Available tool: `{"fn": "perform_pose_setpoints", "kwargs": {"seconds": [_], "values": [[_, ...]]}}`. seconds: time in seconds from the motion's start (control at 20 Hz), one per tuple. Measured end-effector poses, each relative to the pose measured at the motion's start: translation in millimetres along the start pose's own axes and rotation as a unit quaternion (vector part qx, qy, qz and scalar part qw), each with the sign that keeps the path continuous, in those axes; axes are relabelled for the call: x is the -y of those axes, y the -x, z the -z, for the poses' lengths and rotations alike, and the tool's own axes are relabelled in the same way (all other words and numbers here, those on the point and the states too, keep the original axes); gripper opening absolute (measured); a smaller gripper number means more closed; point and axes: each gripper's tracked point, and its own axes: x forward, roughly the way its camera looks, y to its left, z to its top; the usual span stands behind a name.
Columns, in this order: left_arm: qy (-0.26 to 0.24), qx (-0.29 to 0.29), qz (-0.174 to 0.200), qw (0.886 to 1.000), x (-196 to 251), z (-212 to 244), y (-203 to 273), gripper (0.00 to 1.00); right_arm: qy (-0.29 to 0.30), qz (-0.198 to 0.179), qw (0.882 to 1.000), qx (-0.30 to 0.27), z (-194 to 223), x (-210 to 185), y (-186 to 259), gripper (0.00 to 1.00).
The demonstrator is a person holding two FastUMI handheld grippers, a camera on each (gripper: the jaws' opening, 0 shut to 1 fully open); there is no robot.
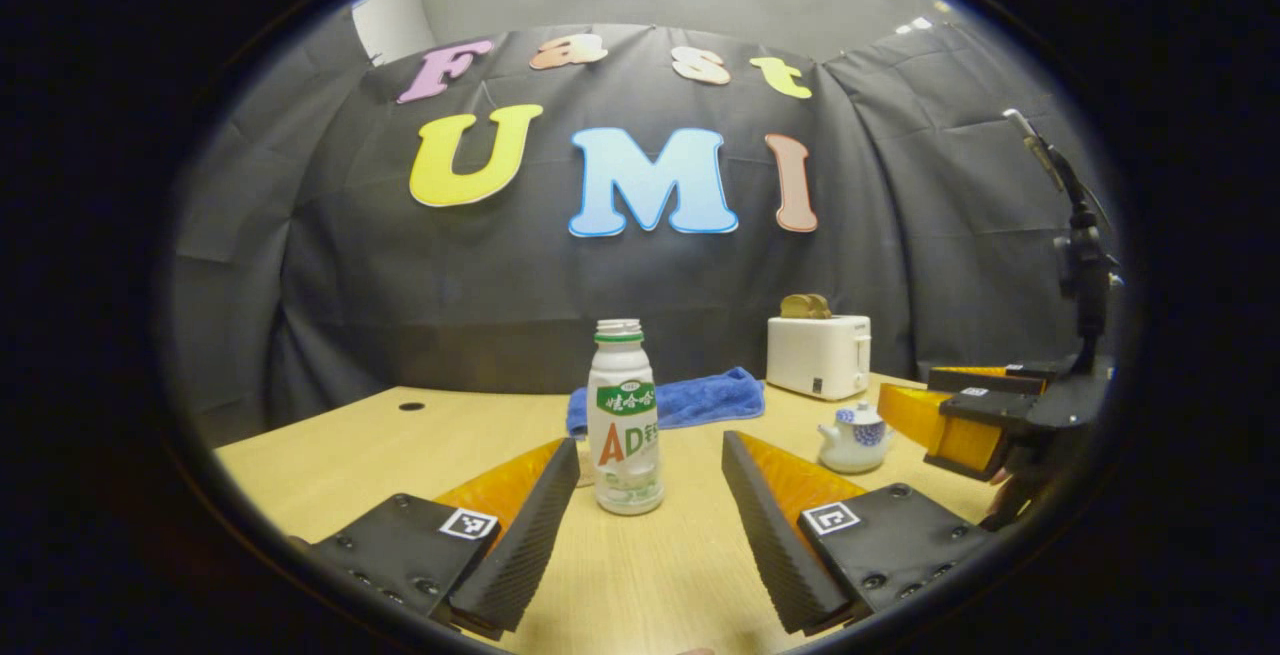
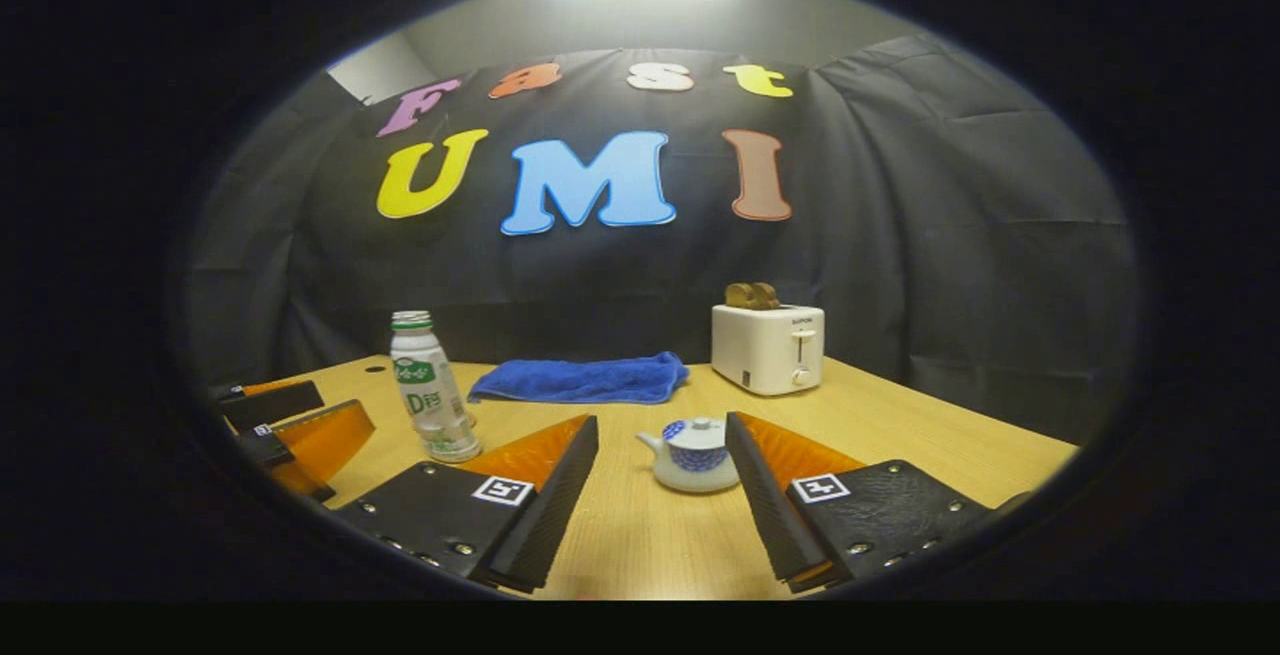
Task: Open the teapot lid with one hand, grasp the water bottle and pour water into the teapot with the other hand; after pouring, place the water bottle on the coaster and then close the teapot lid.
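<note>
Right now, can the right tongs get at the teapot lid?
Probably yes: the right tongs are open, the teapot stands just ahead between the fingers, lid on, nothing in between.

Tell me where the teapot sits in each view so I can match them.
Left gripper view: teapot right of centre, between this gripper's right finger and the other gripper.
Right gripper view: teapot centre, between this gripper's open fingers, farther off.
Shared landmark: the toaster behind it.
</note>
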Motion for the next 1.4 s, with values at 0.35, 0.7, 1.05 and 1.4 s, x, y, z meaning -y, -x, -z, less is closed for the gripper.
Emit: {"fn": "perform_pose_setpoints", "kwargs": {"seconds": [0.35,0.7,1.05,1.4], "values": [[0.016,-0.013,0.000,1.000,-11.3,4.3,-33.4,0.95,0.013,0.014,1.000,-0.018,5.1,12.2,-38.3,0.79],[0.011,-0.020,0.003,1.000,-12.2,5.6,-52.4,1.00,0.032,0.033,0.998,-0.039,15.0,23.9,-69.1,0.79],[-0.008,-0.007,-0.005,1.000,-22.2,-0.8,-50.2,1.00,0.013,0.029,0.996,-0.082,27.8,25.3,-91.2,0.44],[-0.002,-0.013,-0.007,1.000,-28.7,4.9,-51.2,1.00,0.054,0.026,0.994,-0.087,28.6,20.6,-92.2,0.06]]}}
